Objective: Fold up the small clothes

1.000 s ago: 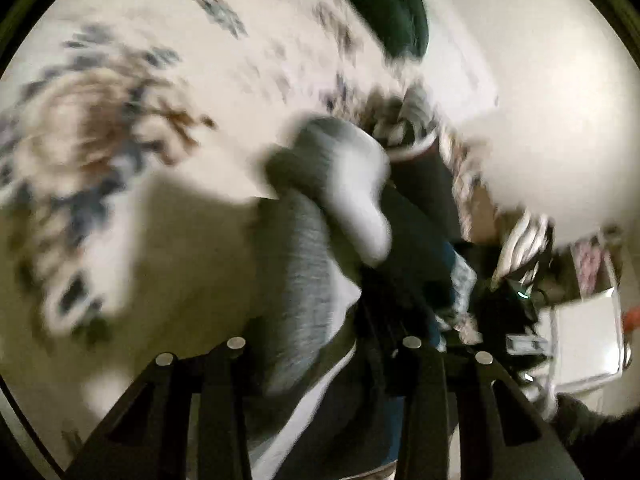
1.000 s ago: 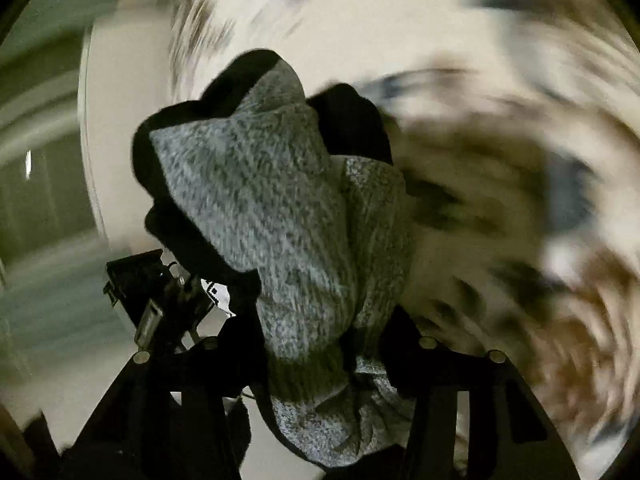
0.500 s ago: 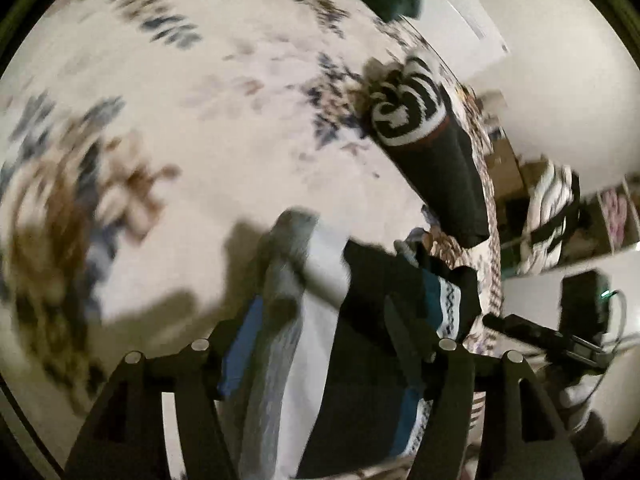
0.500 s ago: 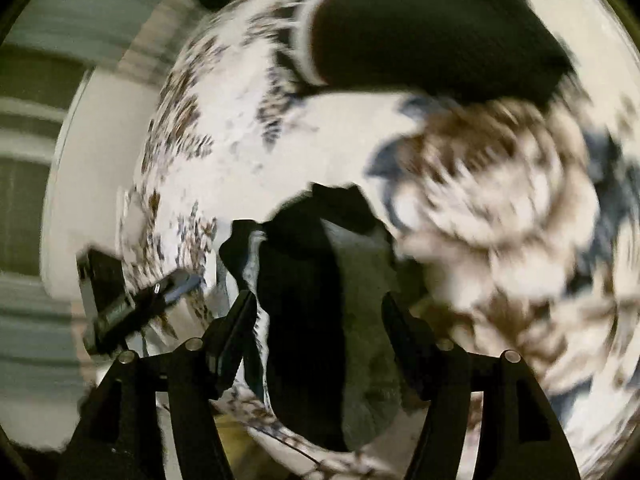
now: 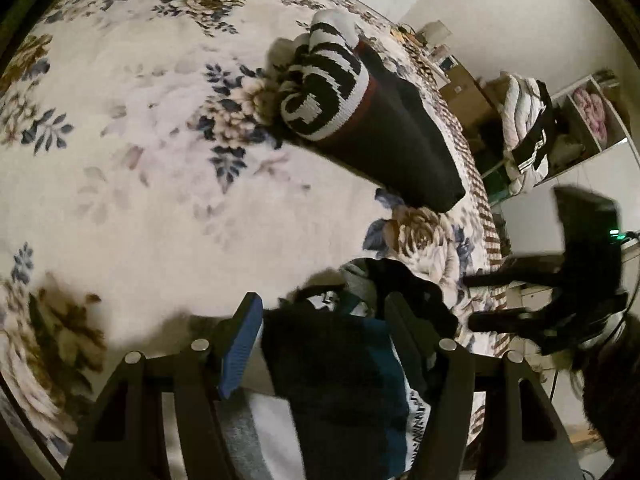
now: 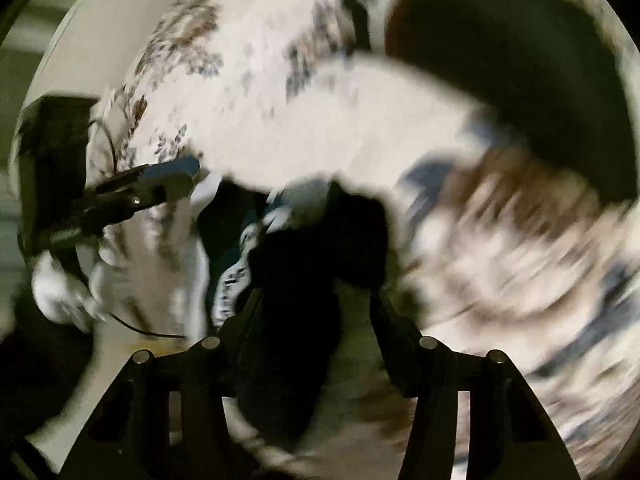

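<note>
Left claw (image 5: 320,328): two matte black fingers, angular and ribbed in build, each carried on a pair of black struts with open triangular cut-outs. A round silver screw head caps each strut, four in a row across the frame's lower part. The finger on the left of the screw row carries a blue ridged pad (image 5: 240,352) on its inner face; the other finger's inner face looks plain black. Right claw (image 6: 316,320): same black build, same four silver screw heads and slotted struts; pad colour cannot be told in the blur. Seen from the right wrist, beyond that claw to its left, the left claw's blue-grey pad and one small bright screw show, with a thin dark cable (image 6: 132,326) below it.
</note>
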